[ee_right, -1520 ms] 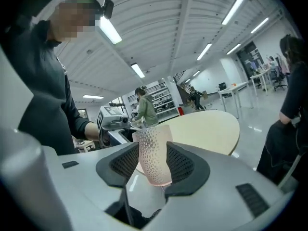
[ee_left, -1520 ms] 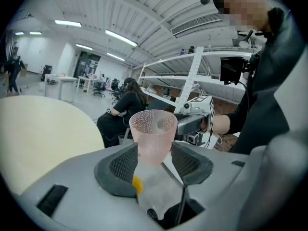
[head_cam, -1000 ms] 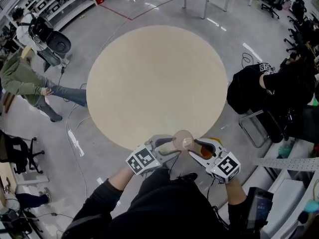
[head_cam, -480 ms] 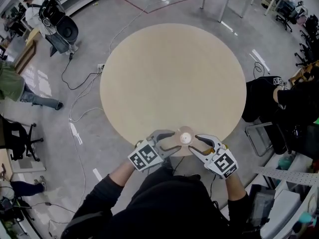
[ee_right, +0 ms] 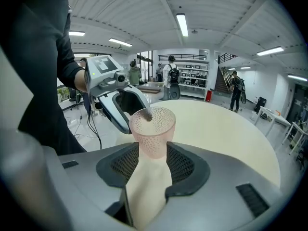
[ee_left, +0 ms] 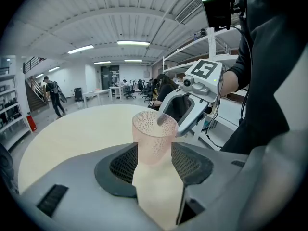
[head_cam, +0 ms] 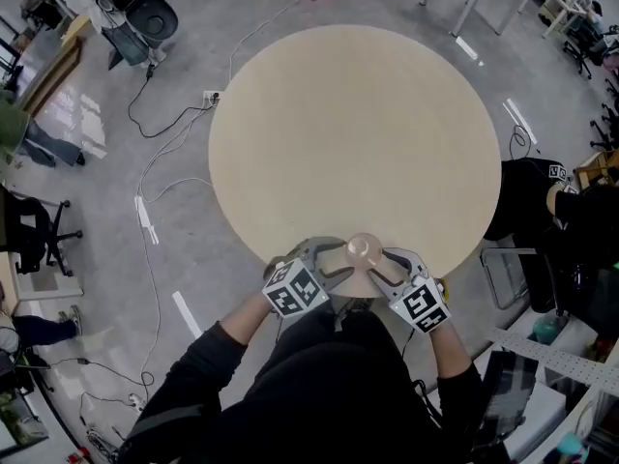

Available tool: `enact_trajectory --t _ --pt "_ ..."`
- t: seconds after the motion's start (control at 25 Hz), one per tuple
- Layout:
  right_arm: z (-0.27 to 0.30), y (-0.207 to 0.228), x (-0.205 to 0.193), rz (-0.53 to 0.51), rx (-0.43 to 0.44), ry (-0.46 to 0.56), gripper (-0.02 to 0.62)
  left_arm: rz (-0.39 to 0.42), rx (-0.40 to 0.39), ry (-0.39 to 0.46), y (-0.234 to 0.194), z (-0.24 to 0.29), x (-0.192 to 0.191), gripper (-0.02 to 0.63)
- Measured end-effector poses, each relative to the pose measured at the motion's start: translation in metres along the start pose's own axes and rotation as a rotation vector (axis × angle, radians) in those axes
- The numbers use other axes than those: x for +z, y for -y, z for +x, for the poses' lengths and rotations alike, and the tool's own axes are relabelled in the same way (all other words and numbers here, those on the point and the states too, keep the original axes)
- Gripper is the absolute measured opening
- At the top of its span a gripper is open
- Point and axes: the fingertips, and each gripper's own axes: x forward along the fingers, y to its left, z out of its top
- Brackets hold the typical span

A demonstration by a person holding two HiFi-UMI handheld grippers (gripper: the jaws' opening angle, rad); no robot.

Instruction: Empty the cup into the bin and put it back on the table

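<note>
At the near edge of the round table (head_cam: 358,133), two grippers hold one pink cup (head_cam: 364,248) from both sides.
On the grey floor to the left of the table lies a white cable (head_cam: 155,153). The left gripper (head_cam: 334,259) has its jaws pressed on the lower part of the cup. The cup stands upright and its dotted wall is translucent. The right gripper (head_cam: 387,262) also has its jaws closed on the same cup, from the right. Whether the cup's base touches the tabletop, I cannot tell.
</note>
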Motion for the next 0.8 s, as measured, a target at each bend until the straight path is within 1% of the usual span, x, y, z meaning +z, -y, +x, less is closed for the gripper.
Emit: enact_trajectory --t 0.12,0.32,0.52,0.64,0.8 --pt "0.016 0.012 -0.016 -0.007 0.014 -0.028 0.186 -0.002 0.02 -0.038 -0.011 0.015 -0.011 0.233" --pt "0.037 0.012 -0.033 -0.011 0.064 -0.079 0.187 -0.032 0.035 -0.106 -0.015 0.03 -0.034 0.233" --pt "0.048 0.024 -0.042 -0.004 0.091 -0.122 0.187 -0.075 0.035 -0.154 -0.025 0.044 -0.045 0.233" --pt "0.056 0.022 -0.049 0.005 0.107 -0.149 0.186 -0.087 0.03 -0.182 -0.026 0.049 -0.054 0.233" --pt "0.063 0.022 -0.056 0.007 0.118 -0.165 0.187 -0.105 0.031 -0.198 -0.027 0.053 -0.062 0.233"
